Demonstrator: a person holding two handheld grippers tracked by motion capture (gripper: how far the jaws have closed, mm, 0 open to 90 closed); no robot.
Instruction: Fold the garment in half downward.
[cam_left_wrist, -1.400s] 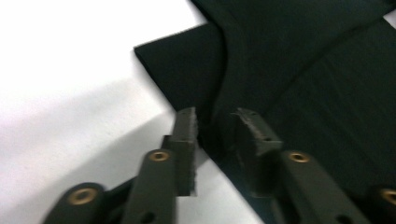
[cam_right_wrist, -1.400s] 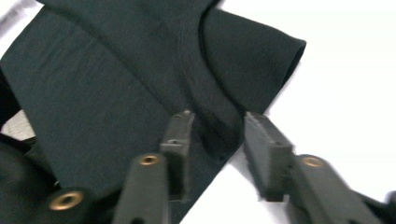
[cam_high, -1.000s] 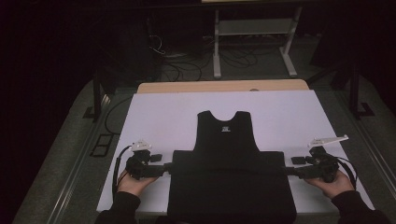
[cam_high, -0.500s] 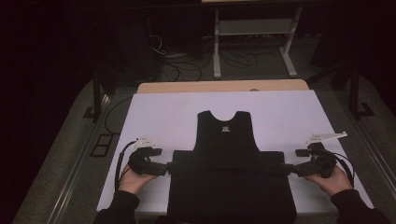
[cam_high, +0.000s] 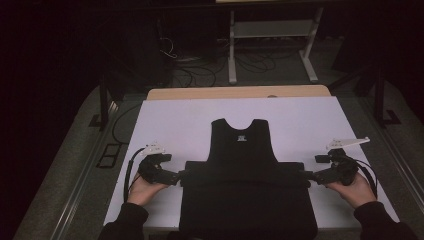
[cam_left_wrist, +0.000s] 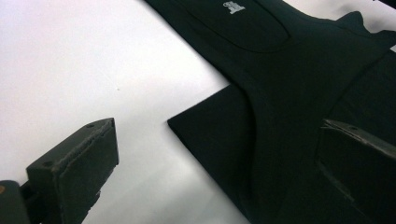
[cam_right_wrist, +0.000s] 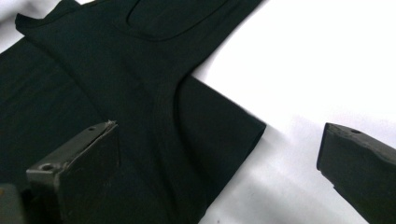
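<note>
Two grippers sit at the folded edges of a black top (cam_high: 243, 165) lying flat on the white surface (cam_high: 190, 120), lower centre of the high view, neckline toward the upper frame. Left gripper (cam_high: 176, 176) is at the left end of the fold, right gripper (cam_high: 309, 176) at the right end, each held in a hand at the bottom of frame. Left jaws have just been opening and stand wide; in the left gripper view (cam_left_wrist: 210, 172) the fold corner lies between them, unpinched, one jaw over white surface, the other over fabric. Right jaws have also just opened, now wide; in the right gripper view (cam_right_wrist: 219, 168) the fold corner lies loose between them, nothing gripped.
</note>
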